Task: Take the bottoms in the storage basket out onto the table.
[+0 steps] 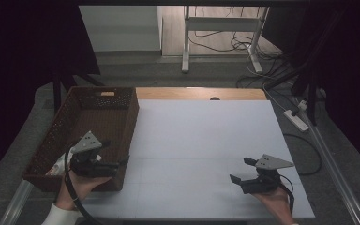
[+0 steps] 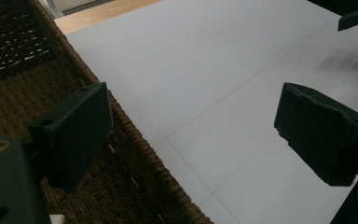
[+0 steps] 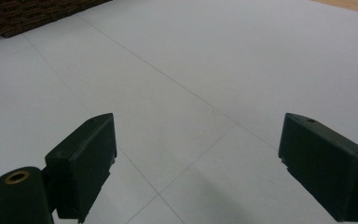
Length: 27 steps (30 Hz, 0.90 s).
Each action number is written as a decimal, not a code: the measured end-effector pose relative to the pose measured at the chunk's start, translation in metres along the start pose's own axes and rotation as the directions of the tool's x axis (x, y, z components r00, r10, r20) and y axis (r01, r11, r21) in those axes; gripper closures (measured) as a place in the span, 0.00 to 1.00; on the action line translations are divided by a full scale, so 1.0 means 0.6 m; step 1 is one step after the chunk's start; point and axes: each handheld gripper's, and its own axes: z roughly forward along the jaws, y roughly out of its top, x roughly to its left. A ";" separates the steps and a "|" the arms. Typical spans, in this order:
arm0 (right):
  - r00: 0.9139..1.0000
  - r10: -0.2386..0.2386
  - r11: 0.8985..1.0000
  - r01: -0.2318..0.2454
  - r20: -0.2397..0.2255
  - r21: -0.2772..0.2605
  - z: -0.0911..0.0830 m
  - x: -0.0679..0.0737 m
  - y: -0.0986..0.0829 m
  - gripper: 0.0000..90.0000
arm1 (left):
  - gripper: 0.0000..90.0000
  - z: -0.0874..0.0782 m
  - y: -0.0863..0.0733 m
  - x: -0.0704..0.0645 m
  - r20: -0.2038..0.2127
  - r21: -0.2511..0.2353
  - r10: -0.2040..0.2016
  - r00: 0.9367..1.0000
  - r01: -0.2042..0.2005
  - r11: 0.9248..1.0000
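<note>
My left gripper (image 1: 104, 157), fingers spread and empty, hovers over the basket's (image 1: 132, 110) near-right wall, possibly above something white at six o'clock.

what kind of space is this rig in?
Likely a lab or recording workspace: a white-covered wooden table ringed by dark curtains, a white desk frame with loose cables behind it, and a white power strip on the floor.

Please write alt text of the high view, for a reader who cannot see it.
Two hand-held grippers, both open and empty, are over a white table: the left gripper at the near right wall of a brown wicker basket on the table's left side, the right gripper above the bare surface near the right front corner.
</note>
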 end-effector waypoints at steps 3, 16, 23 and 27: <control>1.000 0.003 1.000 -0.003 0.000 -0.001 0.001 -0.001 0.000 0.13 | 0.12 -0.001 0.004 0.007 -0.005 0.001 -0.006 1.000 0.006 1.000; 1.000 -0.001 1.000 0.001 0.004 0.010 0.003 0.000 -0.002 0.13 | 0.12 -0.014 0.016 0.027 -0.043 0.018 -0.010 0.999 0.011 1.000; 1.000 -0.004 1.000 0.004 0.005 0.013 0.004 0.000 -0.002 0.13 | 0.12 -0.016 0.022 0.040 -0.066 0.041 -0.009 0.998 0.012 0.999; 1.000 -0.003 1.000 0.002 0.004 0.016 0.005 0.000 -0.002 0.13 | 0.12 -0.018 0.027 0.045 -0.078 0.051 0.000 0.997 0.004 0.999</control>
